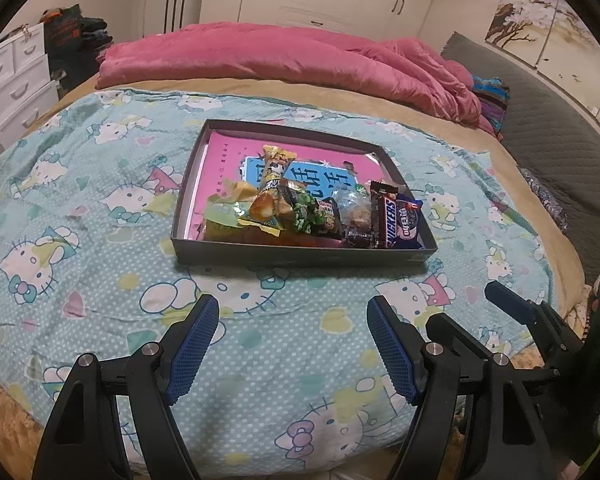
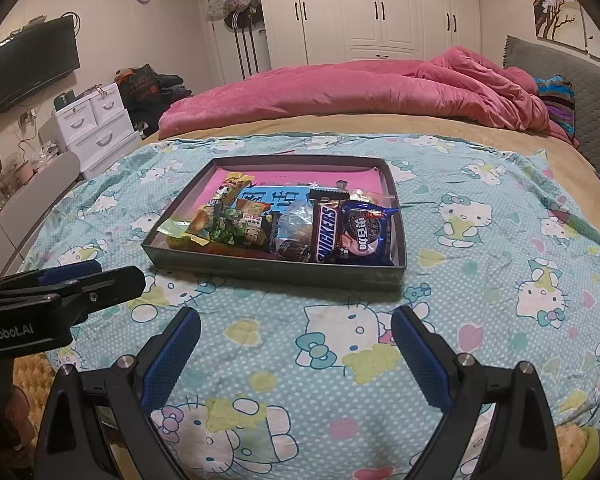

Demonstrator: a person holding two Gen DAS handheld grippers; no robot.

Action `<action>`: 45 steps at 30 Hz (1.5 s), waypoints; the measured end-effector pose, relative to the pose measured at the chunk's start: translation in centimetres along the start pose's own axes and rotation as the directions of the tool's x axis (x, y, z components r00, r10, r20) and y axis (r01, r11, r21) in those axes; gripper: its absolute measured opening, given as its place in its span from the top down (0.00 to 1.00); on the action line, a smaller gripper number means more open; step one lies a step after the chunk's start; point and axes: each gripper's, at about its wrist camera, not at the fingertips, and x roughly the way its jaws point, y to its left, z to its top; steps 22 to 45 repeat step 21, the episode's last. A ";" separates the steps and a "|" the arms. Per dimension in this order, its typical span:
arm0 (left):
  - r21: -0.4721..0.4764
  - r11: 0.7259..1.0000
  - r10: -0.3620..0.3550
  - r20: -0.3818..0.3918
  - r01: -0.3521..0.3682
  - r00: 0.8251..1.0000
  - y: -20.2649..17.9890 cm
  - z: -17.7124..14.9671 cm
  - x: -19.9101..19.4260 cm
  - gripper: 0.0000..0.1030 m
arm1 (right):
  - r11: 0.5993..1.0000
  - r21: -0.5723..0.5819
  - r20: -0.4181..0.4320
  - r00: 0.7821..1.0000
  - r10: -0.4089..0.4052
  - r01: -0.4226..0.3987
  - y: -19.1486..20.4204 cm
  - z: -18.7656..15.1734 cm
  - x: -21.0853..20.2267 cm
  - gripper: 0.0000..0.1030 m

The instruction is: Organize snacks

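Observation:
A shallow dark box tray (image 1: pixel 300 254) (image 2: pixel 276 274) lies on the cartoon-cat sheet, lined with a pink and blue sheet. Several snacks lie in a row along its near side: a Snickers bar (image 1: pixel 388 216) (image 2: pixel 327 232), a blue Oreo pack (image 1: pixel 410 220) (image 2: pixel 366 232), a green-pea bag (image 1: pixel 300 210) (image 2: pixel 230 228), a clear-wrapped cake (image 1: pixel 354 210) (image 2: pixel 296 224) and a yellow packet (image 1: pixel 274 172) (image 2: pixel 230 192). My left gripper (image 1: pixel 292 310) hovers open in front of the tray, empty. My right gripper (image 2: pixel 296 318) also stands open and empty, short of the tray.
A pink quilt (image 1: pixel 292 60) (image 2: pixel 360 88) is bunched at the far side of the bed. A grey headboard (image 1: pixel 552 128) runs along the right. White drawers (image 2: pixel 96 128) and a wall TV (image 2: pixel 28 66) stand to the left. The other gripper's body (image 2: pixel 60 288) shows at left.

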 end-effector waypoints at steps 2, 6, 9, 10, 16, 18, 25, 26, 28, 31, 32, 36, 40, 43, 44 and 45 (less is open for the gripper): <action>-0.003 1.000 0.007 -0.007 -0.007 1.000 0.0 0.0 0.1 0.25 | 1.000 0.000 0.000 1.000 -0.001 0.001 0.0 0.0 0.0 0.06; -0.017 0.999 0.031 -0.022 -0.031 0.999 0.3 -0.1 0.5 0.25 | 1.000 -0.003 -0.001 1.000 0.000 0.000 0.1 0.0 0.0 0.06; -0.037 0.997 0.062 -0.031 -0.064 0.998 0.6 -0.1 0.8 0.25 | 1.000 -0.002 0.003 1.000 -0.001 0.001 0.0 0.0 0.0 0.06; -0.045 0.996 0.075 -0.040 -0.077 0.996 0.7 -0.1 1.0 0.25 | 1.000 -0.001 0.004 1.000 -0.002 0.002 0.0 0.0 0.0 0.06; -0.057 0.995 0.076 -0.034 -0.078 0.997 1.1 0.0 1.1 0.25 | 1.000 0.001 0.010 1.000 -0.007 0.007 -0.1 0.0 -0.1 0.06; -0.062 0.995 0.076 -0.012 -0.076 0.997 1.2 0.1 0.8 0.25 | 1.000 0.002 0.011 1.000 -0.011 0.011 -0.2 0.1 0.0 0.06; -0.065 0.997 0.052 0.026 -0.050 0.998 1.4 0.6 0.2 0.25 | 1.000 0.005 0.018 1.000 -0.019 0.019 -0.5 0.2 0.1 0.06; -0.065 0.997 0.052 0.026 -0.050 0.998 1.4 0.6 0.2 0.25 | 1.000 0.005 0.018 1.000 -0.019 0.019 -0.5 0.2 0.1 0.06; -0.065 0.997 0.052 0.026 -0.050 0.998 1.4 0.6 0.2 0.25 | 1.000 0.005 0.018 1.000 -0.019 0.019 -0.5 0.2 0.1 0.06; -0.065 0.997 0.052 0.026 -0.050 0.998 1.4 0.6 0.2 0.25 | 1.000 0.005 0.018 1.000 -0.019 0.019 -0.5 0.2 0.1 0.06; -0.065 0.997 0.052 0.026 -0.050 0.998 1.4 0.6 0.2 0.25 | 1.000 0.005 0.018 1.000 -0.019 0.019 -0.5 0.2 0.1 0.06; -0.065 0.997 0.052 0.026 -0.050 0.998 1.4 0.6 0.2 0.25 | 1.000 0.005 0.018 1.000 -0.019 0.019 -0.5 0.2 0.1 0.06; -0.065 0.997 0.052 0.026 -0.050 0.998 1.4 0.6 0.2 0.25 | 1.000 0.005 0.018 1.000 -0.019 0.019 -0.5 0.2 0.1 0.06; -0.065 0.997 0.052 0.026 -0.050 0.998 1.4 0.6 0.2 0.25 | 1.000 0.005 0.018 1.000 -0.019 0.019 -0.5 0.2 0.1 0.06; -0.065 0.997 0.052 0.026 -0.050 0.998 1.4 0.6 0.2 0.25 | 1.000 0.005 0.018 1.000 -0.019 0.019 -0.5 0.2 0.1 0.06; -0.065 0.997 0.052 0.026 -0.050 0.998 1.4 0.6 0.2 0.25 | 1.000 0.005 0.018 1.000 -0.019 0.019 -0.5 0.2 0.1 0.06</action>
